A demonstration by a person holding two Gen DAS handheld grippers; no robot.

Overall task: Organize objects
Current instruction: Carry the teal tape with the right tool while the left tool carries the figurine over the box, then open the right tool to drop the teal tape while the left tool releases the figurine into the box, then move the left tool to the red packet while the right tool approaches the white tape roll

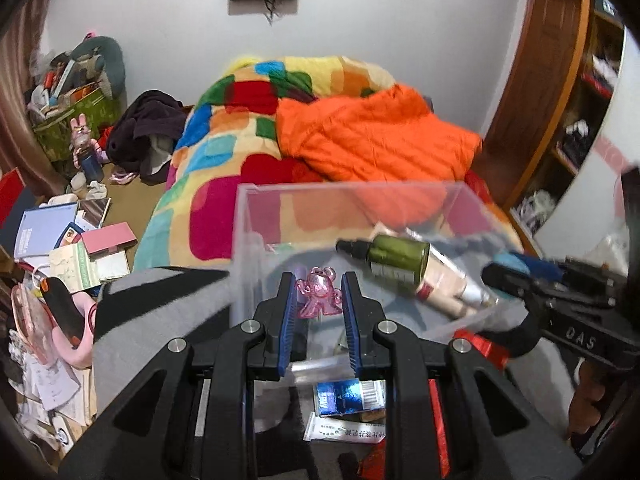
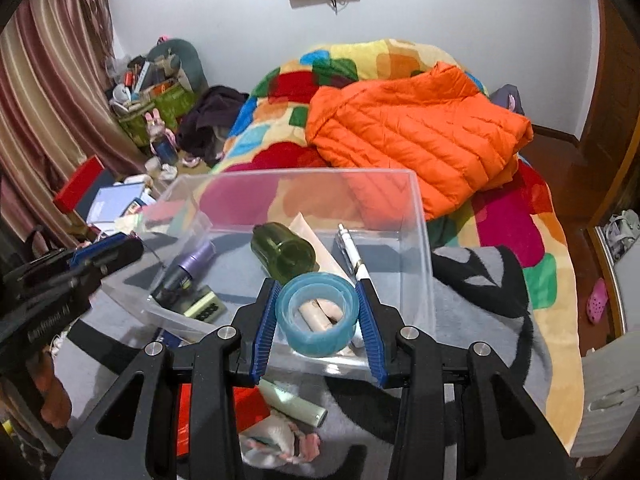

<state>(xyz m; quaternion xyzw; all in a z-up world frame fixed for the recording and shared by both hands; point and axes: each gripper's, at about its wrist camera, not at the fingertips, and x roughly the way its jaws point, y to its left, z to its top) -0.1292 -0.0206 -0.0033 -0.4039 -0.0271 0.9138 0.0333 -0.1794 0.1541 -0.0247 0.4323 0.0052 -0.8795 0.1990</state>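
A clear plastic box [image 1: 352, 192] [image 2: 420, 216] sits on the bed on a grey blanket. Inside lie a green bottle [image 1: 394, 254] [image 2: 286, 254], a beige tube [image 1: 444, 284], a white pen [image 2: 350, 250] and a purple tube [image 2: 192, 262]. My left gripper [image 1: 318, 294] is shut on a pink translucent bear charm [image 1: 320, 292], held over the box's near edge. My right gripper [image 2: 318, 312] is shut on a roll of blue tape [image 2: 318, 314], held over the box's near part. Each gripper shows at the side of the other's view.
An orange puffer jacket [image 2: 416, 128] lies on a colourful blanket [image 1: 224, 160] beyond the box. Small packets and a blue box [image 1: 348, 396] lie under the grippers. Books and clutter [image 1: 60, 240] cover the floor at left. A wooden wardrobe [image 1: 560, 100] stands at right.
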